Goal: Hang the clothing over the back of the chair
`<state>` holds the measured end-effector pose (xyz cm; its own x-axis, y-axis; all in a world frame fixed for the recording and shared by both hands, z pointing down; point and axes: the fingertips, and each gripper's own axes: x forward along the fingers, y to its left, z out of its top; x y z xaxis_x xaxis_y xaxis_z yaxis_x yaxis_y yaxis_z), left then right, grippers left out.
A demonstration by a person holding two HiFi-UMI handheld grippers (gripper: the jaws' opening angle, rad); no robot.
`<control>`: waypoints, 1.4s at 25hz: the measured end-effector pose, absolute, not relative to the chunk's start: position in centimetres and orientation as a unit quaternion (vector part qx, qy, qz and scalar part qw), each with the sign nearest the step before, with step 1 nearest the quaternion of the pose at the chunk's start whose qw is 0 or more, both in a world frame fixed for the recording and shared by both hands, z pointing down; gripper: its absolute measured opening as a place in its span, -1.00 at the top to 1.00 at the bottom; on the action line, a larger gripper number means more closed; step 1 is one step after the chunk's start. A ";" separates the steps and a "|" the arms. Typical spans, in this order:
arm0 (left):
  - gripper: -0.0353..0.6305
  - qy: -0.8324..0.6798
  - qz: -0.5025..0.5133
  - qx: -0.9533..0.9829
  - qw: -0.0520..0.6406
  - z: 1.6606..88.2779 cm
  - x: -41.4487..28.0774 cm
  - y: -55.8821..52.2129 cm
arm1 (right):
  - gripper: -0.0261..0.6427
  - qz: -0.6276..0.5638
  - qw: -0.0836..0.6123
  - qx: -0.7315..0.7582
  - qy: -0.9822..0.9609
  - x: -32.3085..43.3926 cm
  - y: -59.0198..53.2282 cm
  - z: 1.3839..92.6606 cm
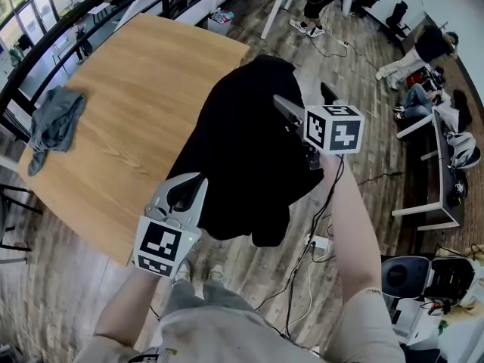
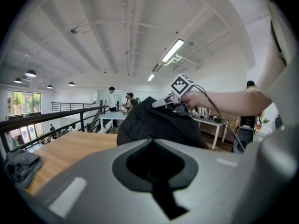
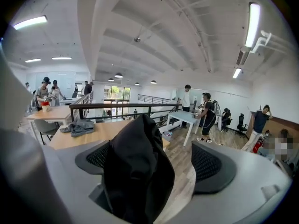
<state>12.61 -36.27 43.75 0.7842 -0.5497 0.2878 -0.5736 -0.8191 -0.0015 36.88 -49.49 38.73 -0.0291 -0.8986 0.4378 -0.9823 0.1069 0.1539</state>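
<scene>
Nearest, the left gripper (image 1: pixel 190 187) is sitting at the near-left edge of the garment (image 1: pixel 242 157) with its jaws pressed together. No view is showing clearly whether a fold is caught between them.

The black garment is lying humped over something beside the table (image 1: pixel 144 104), presumably the chair back, though the chair itself is staying hidden under the cloth. More fabric is hanging down the near side, toward the person's feet.

Just beyond, the right gripper (image 1: pixel 300 93) is hovering at the garment's top right. Its jaws are standing wide apart. A ridge of black cloth is rising between them and leaning toward one pad, but neither pad is pressing on it.

The drape seems nearly done, so the step in hand is probably letting go cleanly. To do that well, the right gripper is best drawn straight back along its own line, jaws kept wide, so that no pad is dragging the ridge off its perch. The left side should be steadying the hem until the right one is clear. It is also worth checking that the cloth is hanging about evenly on both sides, since a lopsided drape is likely to slide.

Farther off, a grey cloth (image 1: pixel 54 123) is lying crumpled on the table's far-left corner, well apart from all this.
</scene>
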 end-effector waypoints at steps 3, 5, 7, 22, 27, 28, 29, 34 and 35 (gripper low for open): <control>0.89 -0.292 0.141 0.945 0.045 44.0 13.0 -36.0 | -0.68 0.085 0.266 0.657 -0.700 36.6 -48.6 40.0; 0.89 -0.289 0.141 0.946 0.044 43.9 13.2 -35.9 | -0.61 0.093 0.285 0.659 -0.690 36.9 -48.4 41.2; 0.89 -0.287 0.140 0.947 0.042 43.7 13.4 -35.8 | -0.57 0.108 0.295 0.661 -0.682 37.3 -48.4 42.5; 0.89 -0.297 0.144 0.943 0.042 43.3 11.9 -34.7 | -0.49 0.173 0.306 0.628 -0.695 37.3 -48.2 48.1; 0.89 -0.298 0.147 0.942 0.039 43.5 11.9 -34.8 | -0.53 0.178 0.284 0.633 -0.697 37.6 -48.6 48.0; 0.89 -0.298 0.147 0.942 0.037 43.4 11.8 -34.8 | -0.55 0.172 0.278 0.636 -0.699 37.7 -48.6 47.6; 0.89 -0.299 0.146 0.942 0.036 43.2 11.7 -34.7 | -0.58 0.163 0.269 0.641 -0.700 37.7 -48.5 47.2; 0.89 -0.301 0.145 0.942 0.027 42.0 10.7 -33.8 | -0.61 0.132 0.260 0.661 -0.692 36.7 -46.1 44.3; 0.89 -0.302 0.144 0.942 0.023 41.7 10.5 -33.6 | -0.61 0.129 0.257 0.660 -0.694 36.4 -45.7 43.9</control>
